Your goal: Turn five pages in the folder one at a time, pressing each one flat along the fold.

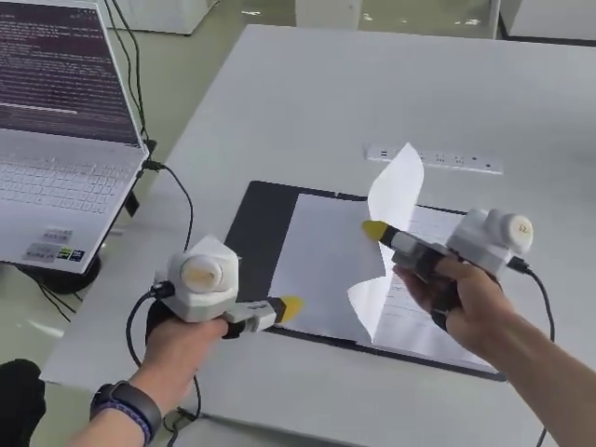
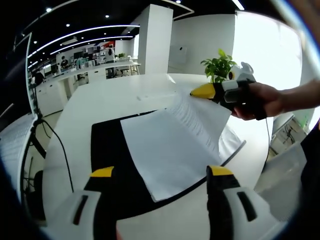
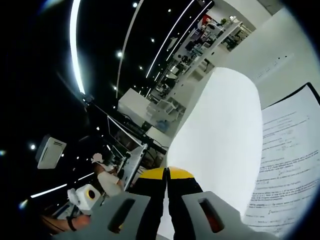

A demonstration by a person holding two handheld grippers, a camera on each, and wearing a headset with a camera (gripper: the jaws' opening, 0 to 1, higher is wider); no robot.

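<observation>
A black folder [image 1: 251, 223] lies open on the pale table, with a blank white page [image 1: 326, 270] flat on its left half and printed pages [image 1: 419, 317] on the right. My right gripper [image 1: 375, 230] is shut on one sheet [image 1: 396, 191] and holds it up, curved over the fold. In the right gripper view its yellow tips [image 3: 166, 175] pinch that sheet [image 3: 220, 135]. My left gripper [image 1: 287, 307] hovers open at the folder's near edge, holding nothing. In the left gripper view its jaws stand apart over the folder [image 2: 107, 150], facing the right gripper [image 2: 205, 91].
An open laptop [image 1: 56, 112] sits at the left on a stand, with cables [image 1: 182, 200] trailing toward the folder. A white power strip [image 1: 433, 159] lies beyond the folder. A potted plant [image 2: 218, 67] stands behind the table.
</observation>
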